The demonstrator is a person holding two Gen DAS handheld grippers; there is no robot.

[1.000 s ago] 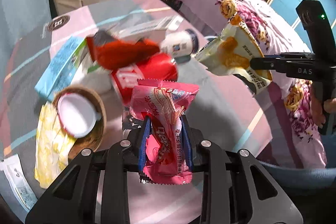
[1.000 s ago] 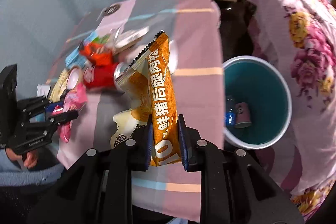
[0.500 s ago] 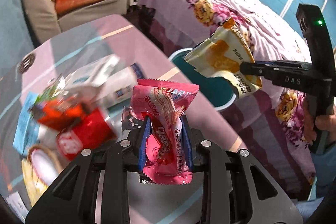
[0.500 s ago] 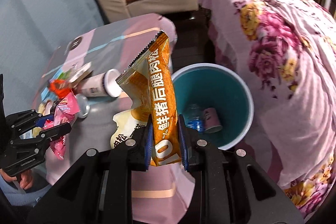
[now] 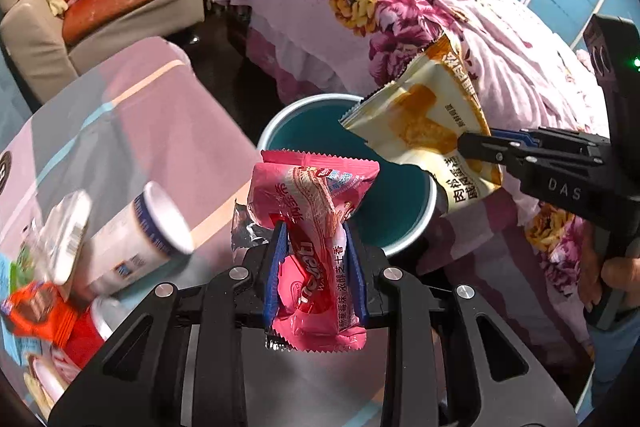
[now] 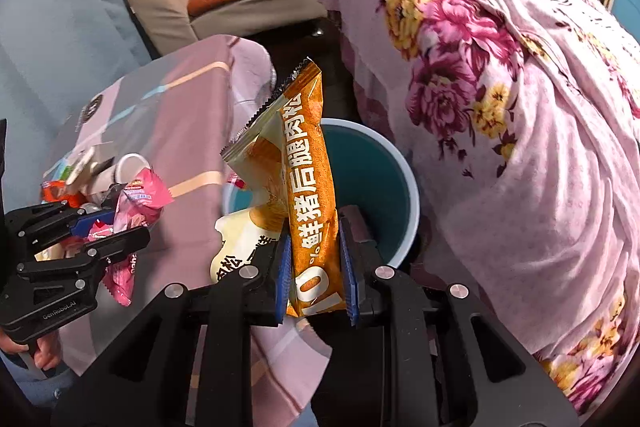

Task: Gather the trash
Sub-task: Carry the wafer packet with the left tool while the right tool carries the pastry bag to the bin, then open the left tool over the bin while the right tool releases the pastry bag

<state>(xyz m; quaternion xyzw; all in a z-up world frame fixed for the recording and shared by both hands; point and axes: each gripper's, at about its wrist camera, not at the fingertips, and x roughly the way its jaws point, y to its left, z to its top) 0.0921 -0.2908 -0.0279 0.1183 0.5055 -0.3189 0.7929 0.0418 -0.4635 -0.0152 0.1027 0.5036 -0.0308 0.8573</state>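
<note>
Both wrappers carried to the bin, ready to drop.

Left wrist view: left gripper is clamped on the pink snack wrapper, near the teal bin.
Right wrist view: right gripper pinches the orange snack bag above this bin; next, I think, opening the fingers.

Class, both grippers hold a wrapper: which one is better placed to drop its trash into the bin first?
Right. The right gripper holds the orange packet nearly above the bin; the left gripper with the pink wrapper appears short of its rim.
</note>
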